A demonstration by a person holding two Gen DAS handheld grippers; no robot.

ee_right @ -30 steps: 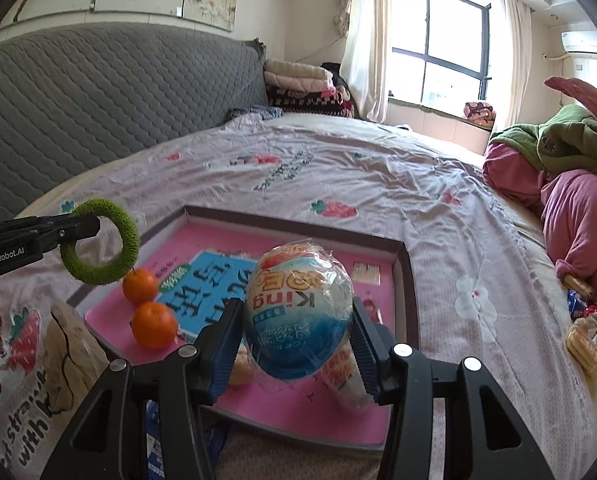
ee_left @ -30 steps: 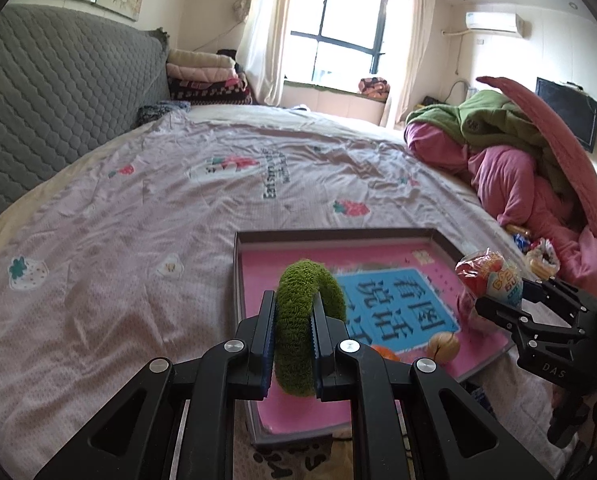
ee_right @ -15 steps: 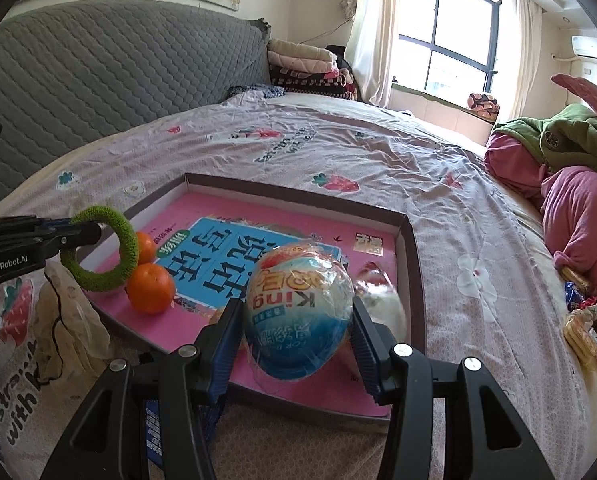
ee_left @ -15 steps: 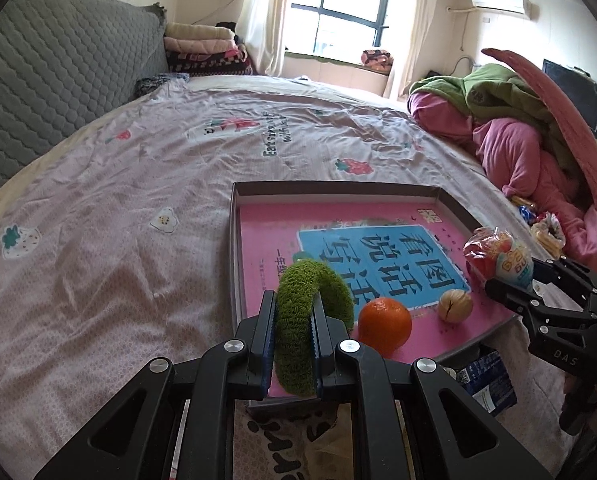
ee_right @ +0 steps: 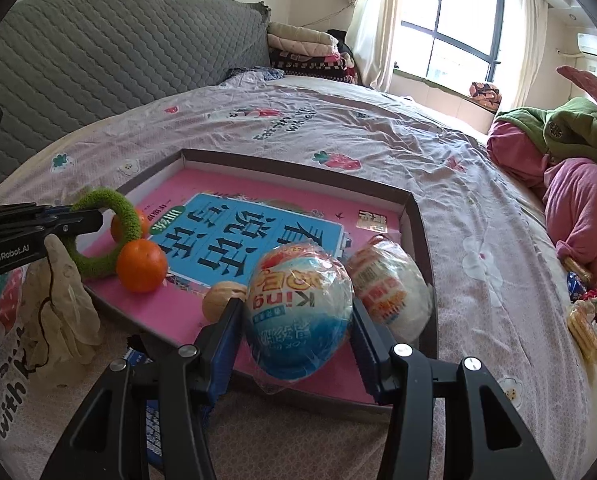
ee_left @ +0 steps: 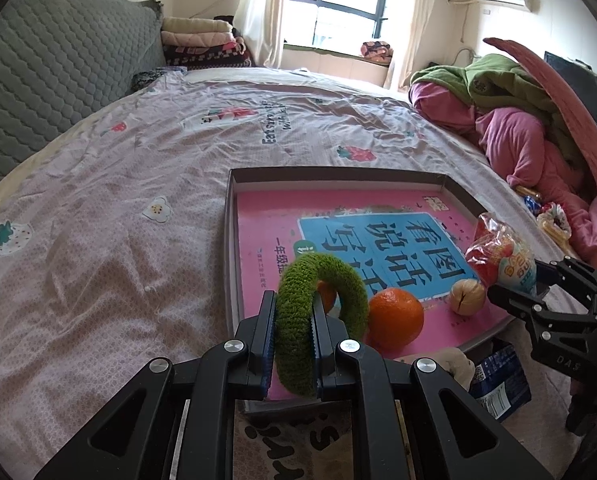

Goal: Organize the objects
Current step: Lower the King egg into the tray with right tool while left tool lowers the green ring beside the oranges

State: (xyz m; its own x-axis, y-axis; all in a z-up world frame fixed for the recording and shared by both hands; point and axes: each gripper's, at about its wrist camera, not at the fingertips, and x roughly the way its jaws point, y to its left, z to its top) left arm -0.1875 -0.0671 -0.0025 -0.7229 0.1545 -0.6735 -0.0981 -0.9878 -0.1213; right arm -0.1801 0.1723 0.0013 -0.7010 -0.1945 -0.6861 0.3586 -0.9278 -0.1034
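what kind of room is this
A bedroom, most likely: a wide bed under a strawberry-print sheet, a quilted grey headboard, and folded blankets stacked by the window.

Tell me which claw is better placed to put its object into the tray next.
Probably the left. Its claw holds the green ring low over the tray, beside the oranges; the right claw holds its wrapped egg near the front edge.

Two oranges [ee_right: 141, 265]; two wrapped eggs [ee_right: 298, 320]; one walnut [ee_right: 222, 296]; one green ring [ee_right: 106, 236].
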